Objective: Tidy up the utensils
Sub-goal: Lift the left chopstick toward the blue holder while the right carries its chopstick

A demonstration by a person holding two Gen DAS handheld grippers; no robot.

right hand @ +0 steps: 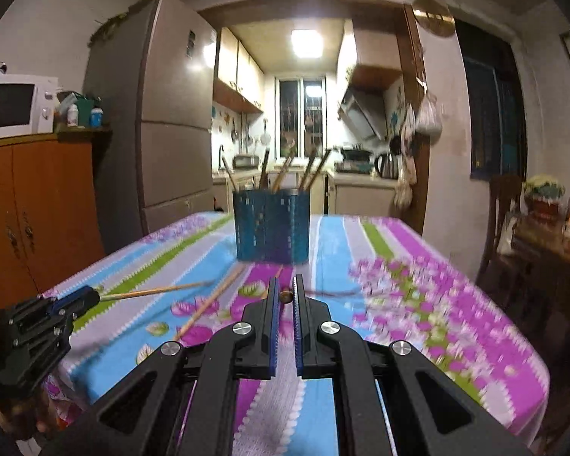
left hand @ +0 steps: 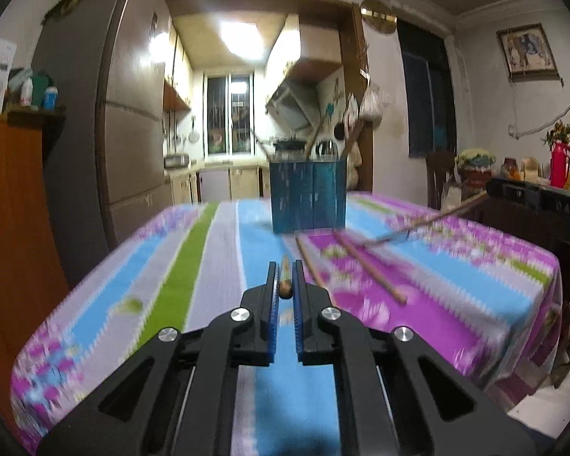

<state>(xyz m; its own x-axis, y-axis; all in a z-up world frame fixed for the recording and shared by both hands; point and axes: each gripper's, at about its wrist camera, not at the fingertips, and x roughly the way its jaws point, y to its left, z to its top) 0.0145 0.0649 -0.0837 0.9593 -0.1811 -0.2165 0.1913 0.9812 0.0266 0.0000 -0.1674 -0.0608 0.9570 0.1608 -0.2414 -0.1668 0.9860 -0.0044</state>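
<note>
We see a blue utensil holder (right hand: 271,226) standing upright on a table covered with a striped floral tablecloth (right hand: 418,285); several wooden chopsticks (right hand: 285,173) lean out of its top. In front of the holder, two loose chopsticks (left hand: 368,266) lie flat on the cloth, apart from its base. The left gripper (left hand: 284,279) is closed narrowly on one wooden chopstick (left hand: 285,269), whose rounded end sits between the blue pads and whose shaft points toward the holder. The right gripper (right hand: 285,292) is likewise pinched on another chopstick's brown end (right hand: 285,296); from the left wrist view this chopstick (left hand: 425,222) slants down toward the cloth on the right of the holder. In the right wrist view, the left gripper (right hand: 76,302) appears to the left of the holder, with its held chopstick extending toward it. Behind the holder we note a kitchen doorway, a tall refrigerator (right hand: 163,114) to its left, and a microwave (right hand: 15,106) on an orange cabinet (right hand: 38,205) beyond that.
</note>
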